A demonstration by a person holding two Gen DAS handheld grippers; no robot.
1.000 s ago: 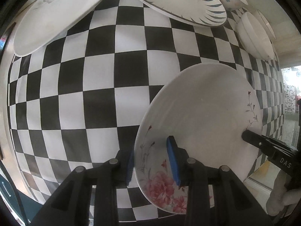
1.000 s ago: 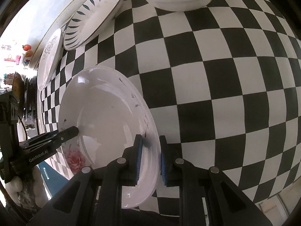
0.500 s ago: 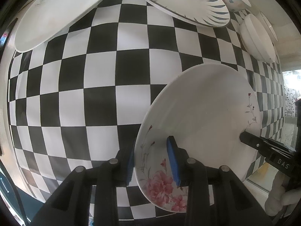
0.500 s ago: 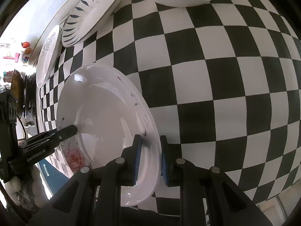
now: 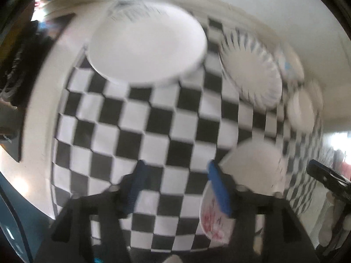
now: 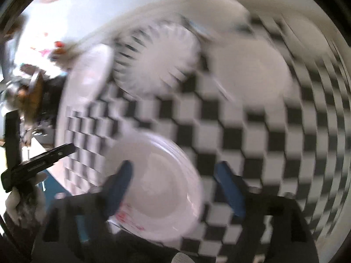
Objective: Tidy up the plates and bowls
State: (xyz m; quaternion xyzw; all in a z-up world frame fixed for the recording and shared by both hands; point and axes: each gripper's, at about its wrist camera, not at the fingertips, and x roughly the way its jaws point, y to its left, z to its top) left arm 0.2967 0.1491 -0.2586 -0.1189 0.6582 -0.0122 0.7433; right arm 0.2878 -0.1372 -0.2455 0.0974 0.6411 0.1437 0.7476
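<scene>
Released since earlier: floral plate (image 5: 252, 171) rests on checkered table (image 5: 153, 120); both grippers' fingers (image 5: 219, 188) opening, empty; withdraw straight up.

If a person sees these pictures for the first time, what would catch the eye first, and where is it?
First comes the black-and-white checkered tablecloth, which fills the middle of both views. Next is the white plate with pink flowers lying on it near the bottom, with the right gripper above it, jaws opening and off its rim. In the left wrist view, the left gripper is opening too, and a large plain white plate sits at the top.
</scene>
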